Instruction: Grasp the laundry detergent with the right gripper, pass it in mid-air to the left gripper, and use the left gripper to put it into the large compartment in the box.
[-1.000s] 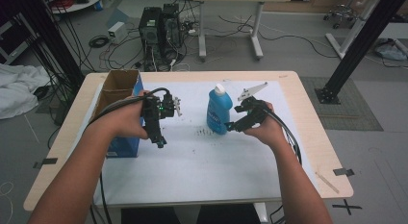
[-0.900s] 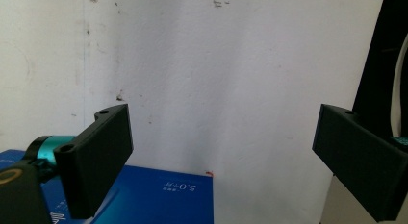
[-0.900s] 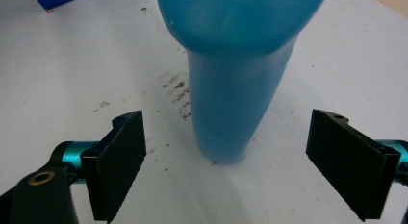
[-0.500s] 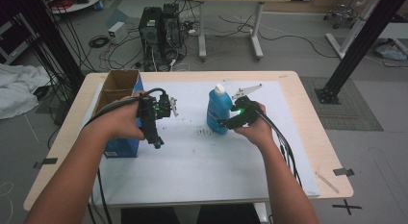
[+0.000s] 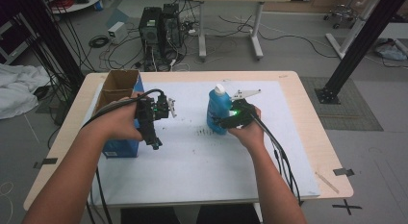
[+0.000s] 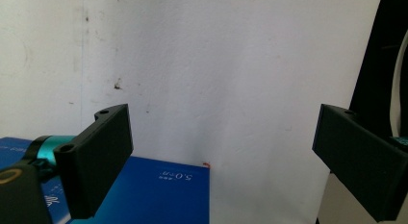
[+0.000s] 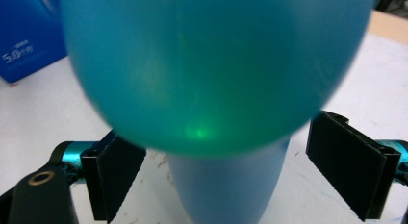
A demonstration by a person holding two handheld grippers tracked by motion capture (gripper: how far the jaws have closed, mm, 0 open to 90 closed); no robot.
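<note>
With its jaws spread around the blue bottle (image 5: pixel 219 108) at frame centre, the right gripper (image 5: pixel 226 122) could, seemingly off-centre, tip it.

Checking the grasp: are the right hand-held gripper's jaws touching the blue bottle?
Apart. The right gripper view shows both jaws open, with gaps either side of the blue bottle.

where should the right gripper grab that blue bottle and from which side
Grip the blue bottle on its narrower lower body, coming level from the person's side where the right gripper already is. It stands upright, and its bulging upper body looks too wide for the open jaws.
</note>
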